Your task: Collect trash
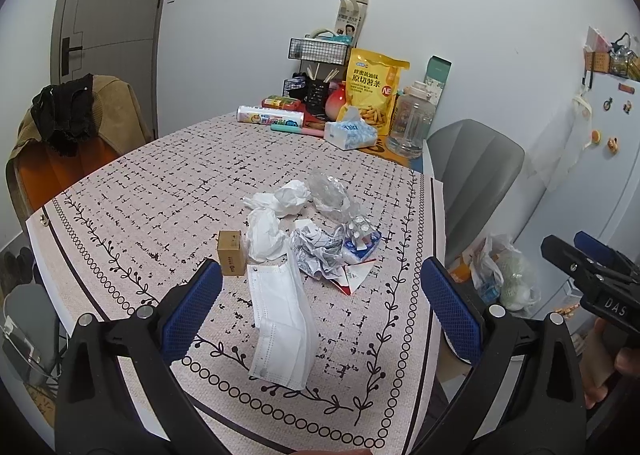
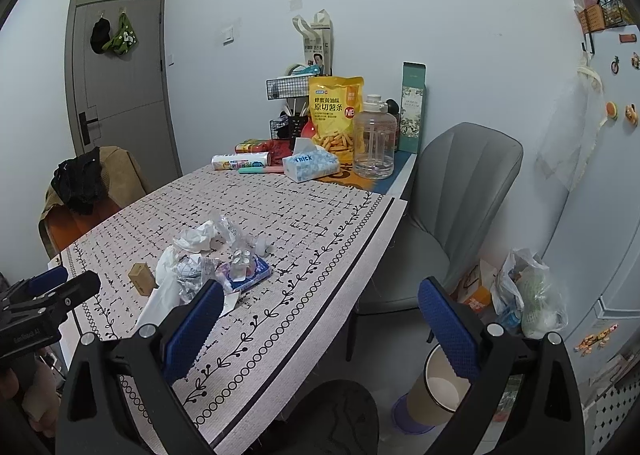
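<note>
Left gripper [image 1: 322, 305] and right gripper [image 2: 320, 325]: jaws spread, holding nothing. Surface: table [image 1: 140, 191] under a patterned cloth. A bin [image 2: 442, 385] stands on the floor beside it, below the right gripper. Trash [image 1: 304, 231] sits mid-table in 1 loose pile: mask [image 1: 280, 319] nearest, small box [image 1: 231, 253] at its left, crumpled paper and clear plastic behind. Beyond: grey chair [image 2: 456, 191], snack bag [image 1: 372, 89], jug [image 1: 412, 123], door [image 1: 112, 11].

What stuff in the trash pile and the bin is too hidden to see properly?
- Bin, right wrist view: its bottom is cut off by the right gripper finger.
- Crumpled paper, left wrist view: print too small to read.
- Blue packet, left wrist view: partly covered by clear wrap.
</note>
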A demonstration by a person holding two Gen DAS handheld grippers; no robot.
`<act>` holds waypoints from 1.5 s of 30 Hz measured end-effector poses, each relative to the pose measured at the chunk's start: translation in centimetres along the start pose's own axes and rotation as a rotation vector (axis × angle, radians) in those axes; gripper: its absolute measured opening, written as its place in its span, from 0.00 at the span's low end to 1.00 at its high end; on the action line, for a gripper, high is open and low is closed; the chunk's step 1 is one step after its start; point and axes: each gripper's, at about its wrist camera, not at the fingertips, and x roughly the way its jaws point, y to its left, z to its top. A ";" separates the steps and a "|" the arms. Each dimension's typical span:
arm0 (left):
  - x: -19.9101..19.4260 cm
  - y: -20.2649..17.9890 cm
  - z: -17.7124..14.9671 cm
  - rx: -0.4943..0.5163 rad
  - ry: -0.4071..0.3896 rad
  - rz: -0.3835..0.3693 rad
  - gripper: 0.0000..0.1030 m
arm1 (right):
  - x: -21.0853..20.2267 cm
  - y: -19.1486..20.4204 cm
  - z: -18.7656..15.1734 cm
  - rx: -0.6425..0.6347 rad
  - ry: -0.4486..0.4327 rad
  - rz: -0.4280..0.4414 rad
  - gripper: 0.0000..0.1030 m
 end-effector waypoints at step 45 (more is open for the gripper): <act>3.2 4.0 -0.6 -0.087 0.071 0.062 0.95 | 4.1 3.1 -1.0 -0.061 0.035 0.046 0.93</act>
